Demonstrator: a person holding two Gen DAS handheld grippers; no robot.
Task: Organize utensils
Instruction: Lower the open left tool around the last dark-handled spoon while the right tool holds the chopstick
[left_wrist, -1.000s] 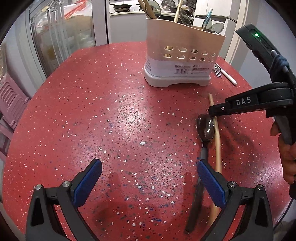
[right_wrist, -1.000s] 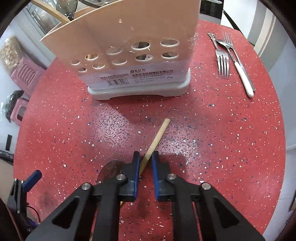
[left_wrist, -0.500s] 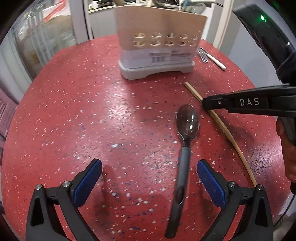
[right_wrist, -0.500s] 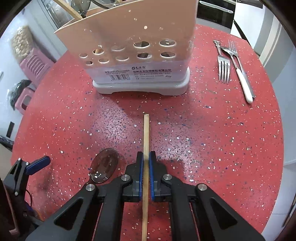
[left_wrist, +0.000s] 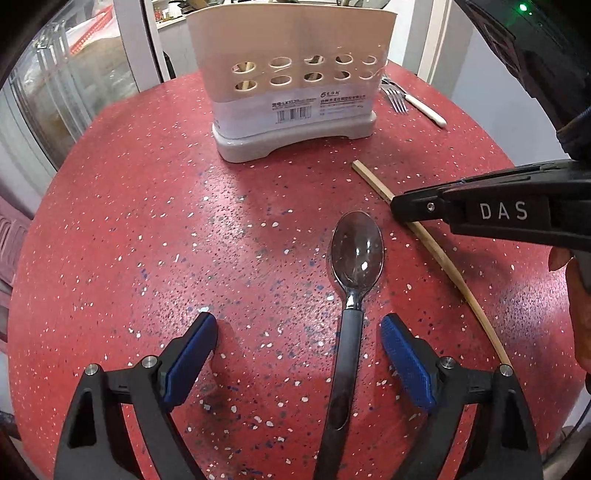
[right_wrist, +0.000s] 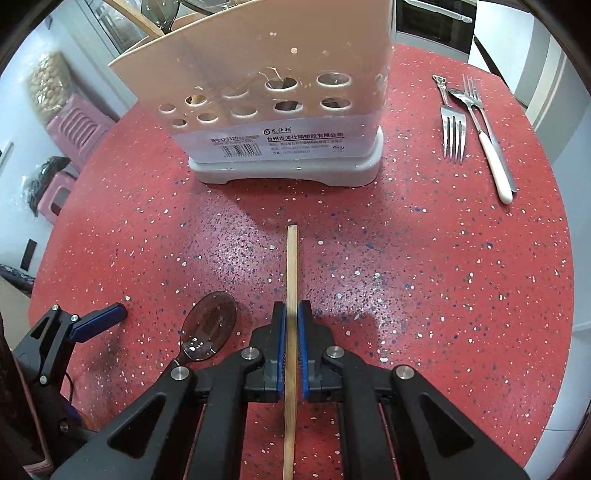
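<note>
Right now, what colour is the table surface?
Red with white and dark speckles, clearest in the left wrist view: table.

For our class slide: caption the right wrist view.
Right gripper shut on a chopstick before the utensil holder.

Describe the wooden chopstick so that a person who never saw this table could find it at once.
On the red speckled table, find the beige utensil holder. In front of it lies a dark spoon; beside that spoon is the chopstick, pointing toward the holder. It is the only thin pale wooden stick on the table, and the right gripper is shut on it.
</note>
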